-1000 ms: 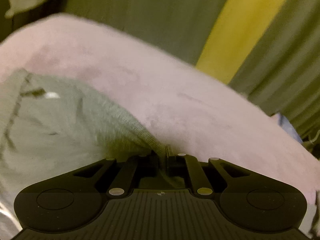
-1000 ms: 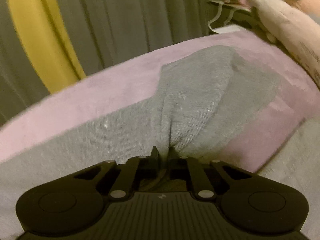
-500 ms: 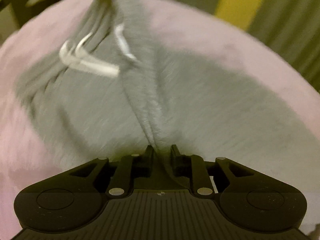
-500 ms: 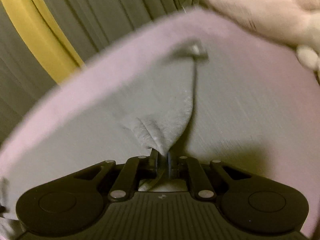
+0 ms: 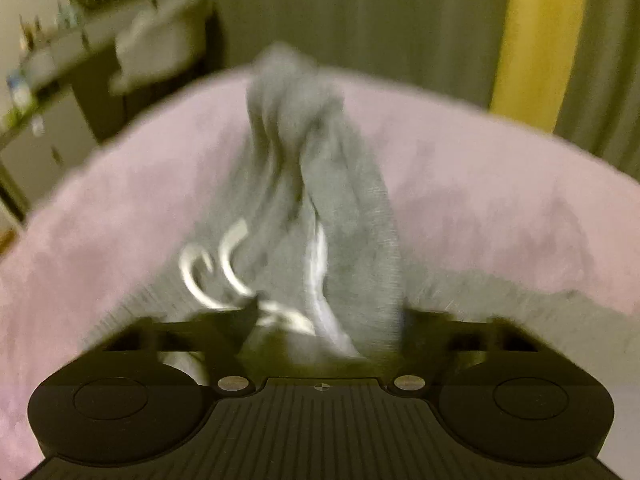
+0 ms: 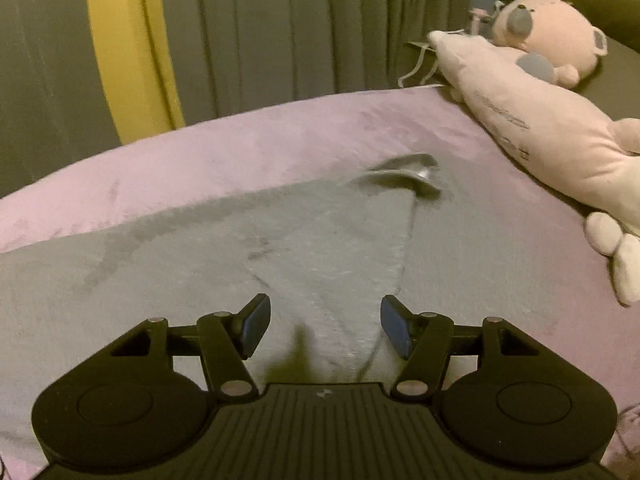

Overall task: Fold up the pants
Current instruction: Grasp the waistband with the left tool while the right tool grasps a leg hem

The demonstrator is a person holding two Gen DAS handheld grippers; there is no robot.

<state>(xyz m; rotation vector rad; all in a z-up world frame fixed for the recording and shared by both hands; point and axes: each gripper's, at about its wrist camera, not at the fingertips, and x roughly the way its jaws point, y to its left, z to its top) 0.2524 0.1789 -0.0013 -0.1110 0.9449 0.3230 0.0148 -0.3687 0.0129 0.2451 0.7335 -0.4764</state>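
Grey pants lie on a pink blanket. In the right wrist view they lie mostly flat, with a small raised tip at the far end. My right gripper is open just above the cloth and holds nothing. In the left wrist view, which is blurred, the pants form a bunched ridge with white drawstrings. My left gripper has its jaws spread wide, with the bunched cloth lying between them.
A pink plush bear and a long pink plush pillow lie at the right edge of the blanket. Grey curtains with a yellow stripe hang behind. A cluttered desk stands at the far left.
Both grippers were shut on the grey cloth; both have opened and let it go. The pants have dropped onto the blanket and lie flatter under the right gripper.
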